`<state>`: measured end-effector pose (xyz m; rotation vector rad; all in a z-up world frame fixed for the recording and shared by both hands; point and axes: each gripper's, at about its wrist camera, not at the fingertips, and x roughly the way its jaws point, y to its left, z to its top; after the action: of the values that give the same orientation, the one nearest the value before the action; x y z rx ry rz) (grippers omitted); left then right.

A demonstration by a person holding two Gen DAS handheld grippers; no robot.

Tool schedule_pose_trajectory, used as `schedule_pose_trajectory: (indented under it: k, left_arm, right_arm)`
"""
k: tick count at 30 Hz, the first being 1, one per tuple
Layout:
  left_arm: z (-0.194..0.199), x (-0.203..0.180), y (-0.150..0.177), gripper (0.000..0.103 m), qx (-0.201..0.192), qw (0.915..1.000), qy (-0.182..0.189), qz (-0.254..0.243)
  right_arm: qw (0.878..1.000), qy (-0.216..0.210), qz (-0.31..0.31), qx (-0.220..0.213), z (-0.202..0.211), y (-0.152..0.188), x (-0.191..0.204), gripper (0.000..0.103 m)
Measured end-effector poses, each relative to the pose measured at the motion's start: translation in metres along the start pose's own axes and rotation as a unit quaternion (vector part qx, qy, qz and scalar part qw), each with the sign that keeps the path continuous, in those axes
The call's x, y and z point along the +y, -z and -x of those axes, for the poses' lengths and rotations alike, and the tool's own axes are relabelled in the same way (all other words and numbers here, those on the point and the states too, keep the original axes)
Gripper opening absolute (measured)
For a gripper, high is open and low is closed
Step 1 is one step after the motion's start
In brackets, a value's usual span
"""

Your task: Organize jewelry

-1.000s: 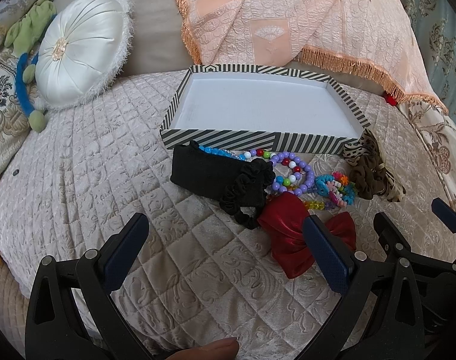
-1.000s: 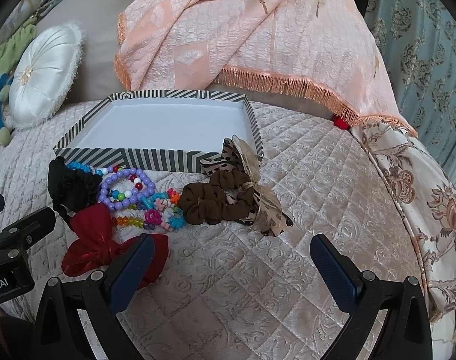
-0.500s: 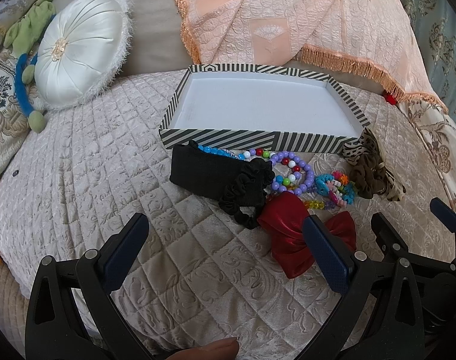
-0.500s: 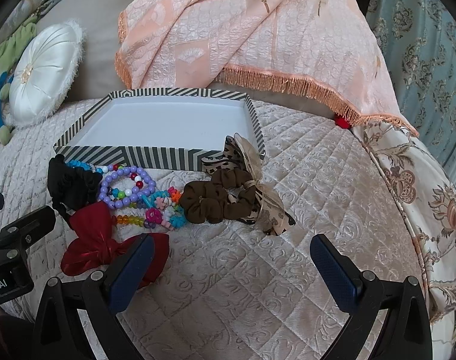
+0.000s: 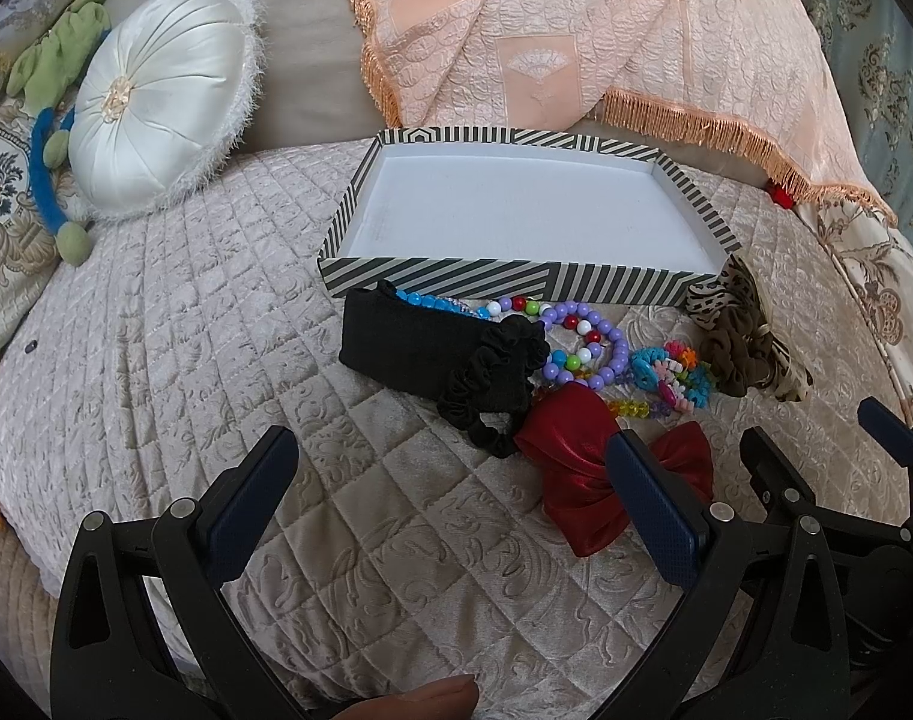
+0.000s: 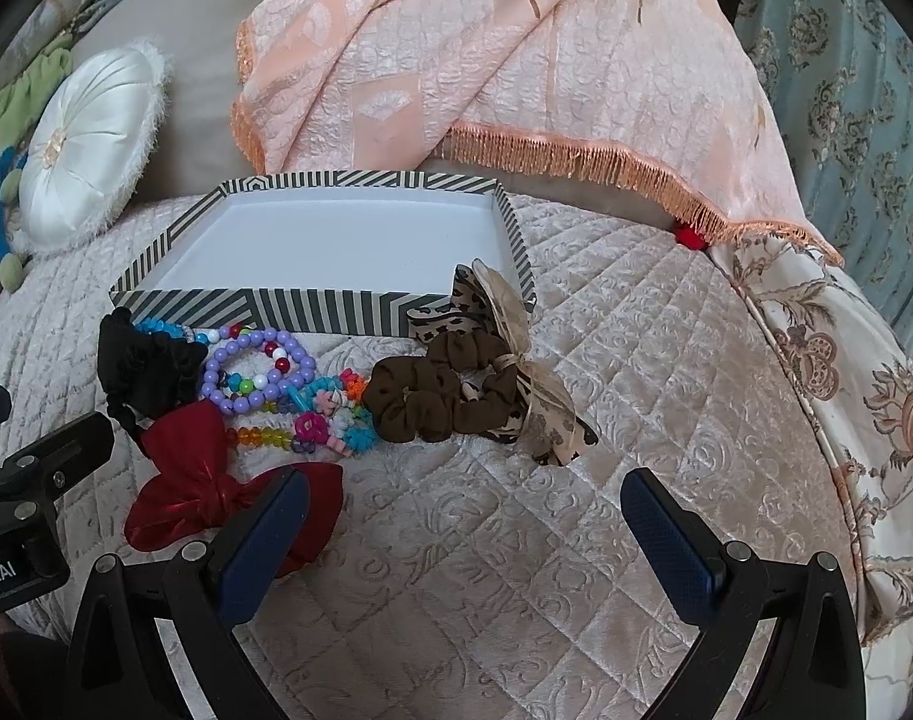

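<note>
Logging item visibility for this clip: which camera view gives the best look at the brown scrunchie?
The right wrist view: the brown scrunchie lies near centre, its whole loop visible beside the leopard-print bow. In the left wrist view it sits far right, small and foreshortened.

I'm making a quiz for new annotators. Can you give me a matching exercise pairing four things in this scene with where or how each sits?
Things:
1. tray
2. red bow
3. brown scrunchie
4. round pillow

Places or states:
A. nearest the hand-held grippers, on the quilt
B. holds nothing, behind the pile
C. far left, away from the pile
D. at the pile's right end, against the leopard-print bow

Pairs: 1-B, 2-A, 3-D, 4-C
</note>
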<state>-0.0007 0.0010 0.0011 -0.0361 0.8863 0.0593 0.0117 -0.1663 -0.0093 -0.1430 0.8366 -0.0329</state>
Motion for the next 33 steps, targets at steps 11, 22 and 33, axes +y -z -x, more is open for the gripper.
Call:
schedule_pose_trajectory:
  k: [11, 22, 33]
  left_arm:
    - [0.0, 0.0002, -0.0001, 0.103, 0.0, 1.0, 0.0, 0.0]
    - [-0.0002, 0.0, -0.0001, 0.103, 0.001, 1.0, 0.0, 0.0]
    - [0.0, 0.0002, 0.0, 0.103, 0.0, 1.0, 0.0, 0.0]
  right_arm:
    - [1.0, 0.005, 0.002, 0.002, -0.0003, 0.0, -0.0003, 0.103]
    - [1.0, 0.005, 0.001, 0.002, -0.0004, -0.0006, -0.0013, 0.103]
    - [1.0, 0.005, 0.001, 0.002, -0.0002, -0.0006, -0.0012, 0.103]
